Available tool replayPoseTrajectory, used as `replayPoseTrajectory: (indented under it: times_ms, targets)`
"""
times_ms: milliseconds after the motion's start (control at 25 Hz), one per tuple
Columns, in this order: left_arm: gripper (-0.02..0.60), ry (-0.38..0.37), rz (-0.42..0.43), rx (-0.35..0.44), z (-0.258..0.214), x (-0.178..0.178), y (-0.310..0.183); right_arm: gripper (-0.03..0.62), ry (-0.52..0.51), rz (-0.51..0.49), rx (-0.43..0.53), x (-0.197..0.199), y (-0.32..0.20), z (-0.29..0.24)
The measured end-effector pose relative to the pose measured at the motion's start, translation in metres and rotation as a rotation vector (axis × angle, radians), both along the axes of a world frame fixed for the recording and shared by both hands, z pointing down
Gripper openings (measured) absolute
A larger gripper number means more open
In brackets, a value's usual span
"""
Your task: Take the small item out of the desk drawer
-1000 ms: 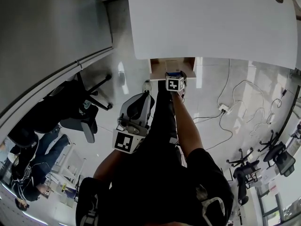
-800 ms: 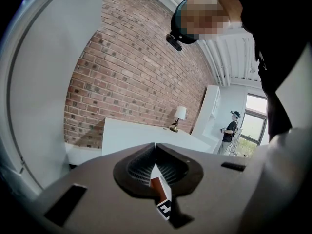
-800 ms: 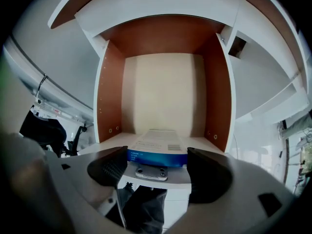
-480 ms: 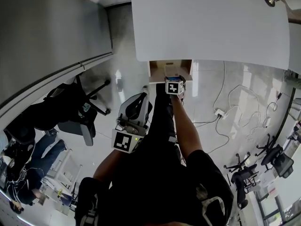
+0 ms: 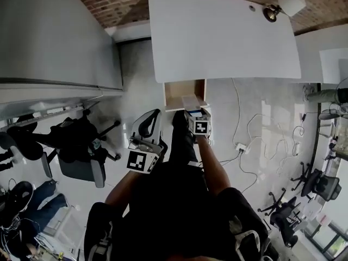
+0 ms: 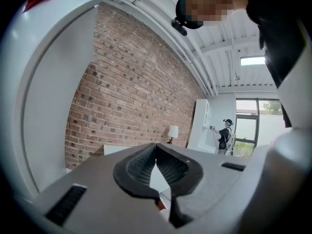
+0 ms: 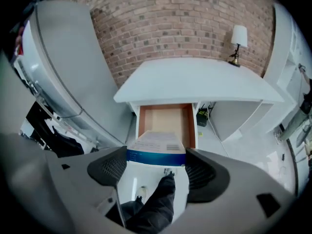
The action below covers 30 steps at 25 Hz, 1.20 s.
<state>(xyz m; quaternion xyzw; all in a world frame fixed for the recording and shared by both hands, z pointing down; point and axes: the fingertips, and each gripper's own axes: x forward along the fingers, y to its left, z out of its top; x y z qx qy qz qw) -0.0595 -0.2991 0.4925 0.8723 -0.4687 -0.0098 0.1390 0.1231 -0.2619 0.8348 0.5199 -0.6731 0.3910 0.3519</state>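
A white desk (image 5: 223, 34) stands against a brick wall, and its wooden drawer (image 5: 176, 91) is pulled open; the part of its inside that shows (image 7: 165, 121) looks bare. My right gripper (image 5: 194, 116) hangs just in front of the drawer, shut on a small white box with a blue edge (image 7: 156, 147). The box sits across the jaws of the right gripper (image 7: 157, 165), above the person's dark leg. My left gripper (image 5: 144, 148) is held back at the person's left side, away from the desk. In its own view the left gripper (image 6: 156, 152) points up at the brick wall, pads together, holding nothing.
A table lamp (image 5: 286, 5) stands on the desk's far right corner. A grey partition (image 5: 54, 31) runs along the left, with dark office chairs (image 5: 81, 151) below it. Cables and a power strip (image 5: 242, 147) lie on the floor right of the drawer. A distant person (image 6: 225, 133) stands by a window.
My right gripper has drawn back from the drawer with the box in it. The head view has lifted, so the whole desk and the brick wall show. The left gripper stays put.
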Motion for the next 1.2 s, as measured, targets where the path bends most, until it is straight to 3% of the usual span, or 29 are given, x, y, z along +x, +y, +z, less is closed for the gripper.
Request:
replayPoseTrajectory:
  times_ms: [400, 600, 760, 1000, 1200]
  targets:
    - [0.009, 0.031, 0.037, 0.061, -0.052, 0.001, 0.062, 0.371, -0.079, 0.045, 0.404, 0.015, 0.024, -0.210]
    - [0.009, 0.015, 0.008, 0.061, -0.048, 0.014, 0.074, 0.371, -0.165, 0.066, 0.557, 0.017, 0.034, -0.261]
    - [0.009, 0.002, 0.004, 0.083, -0.074, 0.011, 0.098, 0.371, -0.217, 0.043, 0.673, 0.003, 0.058, -0.322]
    - [0.009, 0.002, 0.015, 0.111, -0.093, 0.044, 0.123, 0.371, -0.199, 0.008, 0.846, 0.018, 0.086, -0.398]
    - [0.009, -0.004, 0.003, 0.139, -0.097, 0.059, 0.131, 0.371, -0.201, 0.013, 0.912, 0.032, 0.100, -0.424]
